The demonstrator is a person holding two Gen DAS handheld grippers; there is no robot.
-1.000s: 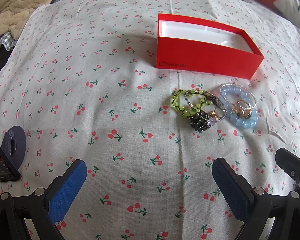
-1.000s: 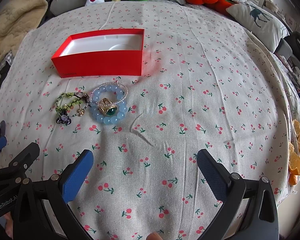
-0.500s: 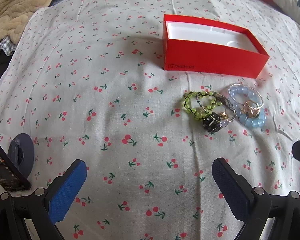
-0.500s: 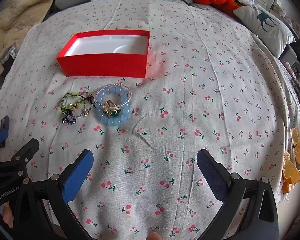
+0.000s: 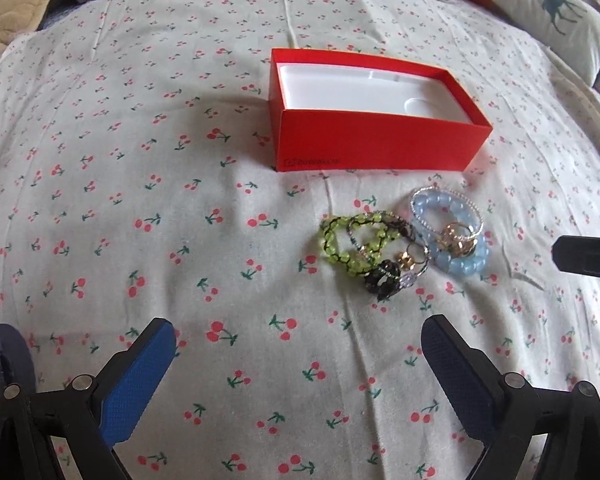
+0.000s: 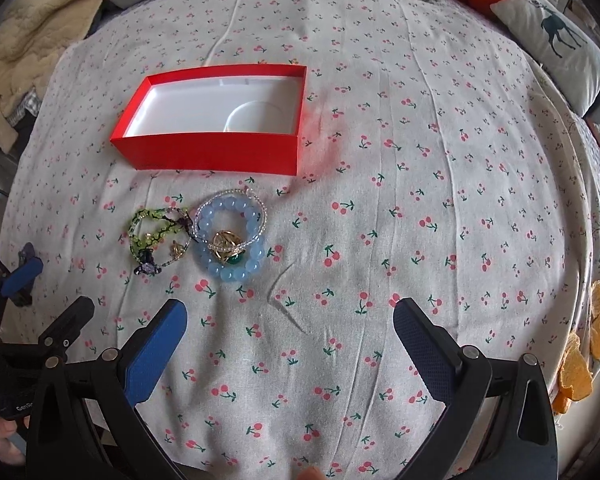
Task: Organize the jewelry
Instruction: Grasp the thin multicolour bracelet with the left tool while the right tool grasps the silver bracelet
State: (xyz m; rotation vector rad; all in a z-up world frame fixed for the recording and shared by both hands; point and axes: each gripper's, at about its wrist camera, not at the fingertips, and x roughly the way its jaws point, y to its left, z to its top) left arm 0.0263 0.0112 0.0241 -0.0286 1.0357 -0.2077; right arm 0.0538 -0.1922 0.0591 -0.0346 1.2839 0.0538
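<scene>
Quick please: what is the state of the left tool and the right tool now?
Left tool: open, holding nothing, above the cherry-print cloth.
Right tool: open, holding nothing, near the blue bead bracelet.

The left gripper (image 5: 296, 364) is held low at the bottom of its own view, its two blue-padded fingers (image 5: 140, 380) spread wide apart with nothing between them. The right gripper (image 6: 290, 344) is posed the same way, jaws wide and empty (its fingers also blue-padded). In the right wrist view, the left gripper's black frame shows at the lower left edge. A fingertip (image 6: 310, 474) peeks in at the bottom edge.
</scene>
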